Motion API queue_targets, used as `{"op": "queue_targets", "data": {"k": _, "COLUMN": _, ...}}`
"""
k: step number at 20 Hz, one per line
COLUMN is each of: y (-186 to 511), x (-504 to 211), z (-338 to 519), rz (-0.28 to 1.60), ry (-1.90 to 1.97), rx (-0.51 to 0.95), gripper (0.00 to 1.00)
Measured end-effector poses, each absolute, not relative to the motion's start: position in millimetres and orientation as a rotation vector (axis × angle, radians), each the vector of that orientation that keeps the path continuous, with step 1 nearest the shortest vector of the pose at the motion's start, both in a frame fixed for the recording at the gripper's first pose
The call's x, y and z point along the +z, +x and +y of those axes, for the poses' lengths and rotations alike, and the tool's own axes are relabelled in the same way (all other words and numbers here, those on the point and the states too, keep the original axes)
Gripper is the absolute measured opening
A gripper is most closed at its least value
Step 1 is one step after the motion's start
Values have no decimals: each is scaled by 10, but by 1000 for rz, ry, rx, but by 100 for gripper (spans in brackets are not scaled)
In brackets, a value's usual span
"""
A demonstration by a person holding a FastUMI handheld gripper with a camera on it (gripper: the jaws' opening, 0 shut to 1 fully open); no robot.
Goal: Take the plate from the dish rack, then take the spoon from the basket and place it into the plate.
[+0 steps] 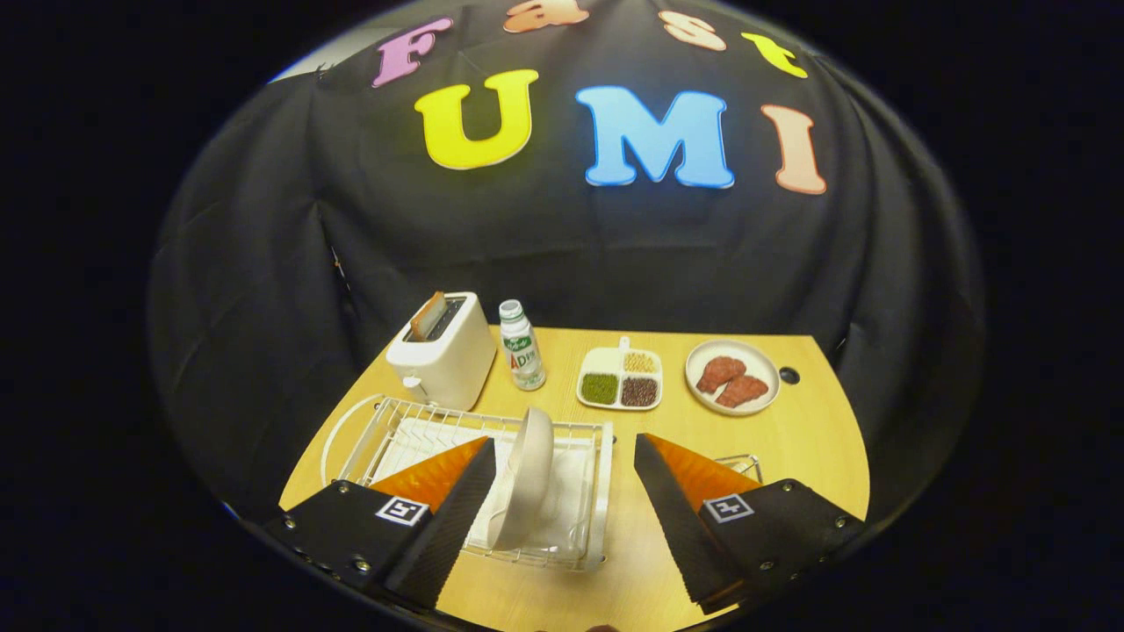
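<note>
While fingers (479,491) spread | plate (527,478) upright between | basket (742,463) mostly hidden

— What colours are on the yellow-tan table (795,439)?
— A white wire dish rack (413,430) holds an off-white plate (529,478). At 11 o'clock, a white toaster (448,355); at 1 o'clock, green, yellow and brown grains in a white tray (620,378).
</note>
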State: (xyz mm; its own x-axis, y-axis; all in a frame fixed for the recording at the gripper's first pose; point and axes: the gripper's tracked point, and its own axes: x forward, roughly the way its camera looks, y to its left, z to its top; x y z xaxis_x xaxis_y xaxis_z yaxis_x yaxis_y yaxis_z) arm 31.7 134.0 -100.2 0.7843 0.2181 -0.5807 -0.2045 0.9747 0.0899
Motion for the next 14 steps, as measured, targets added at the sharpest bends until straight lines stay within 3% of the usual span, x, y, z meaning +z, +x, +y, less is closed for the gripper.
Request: {"op": "queue_targets", "data": {"k": 14, "y": 638, "x": -2011, "z": 1628, "rz": 990, "ry": -20, "rx": 141, "gripper": 98}}
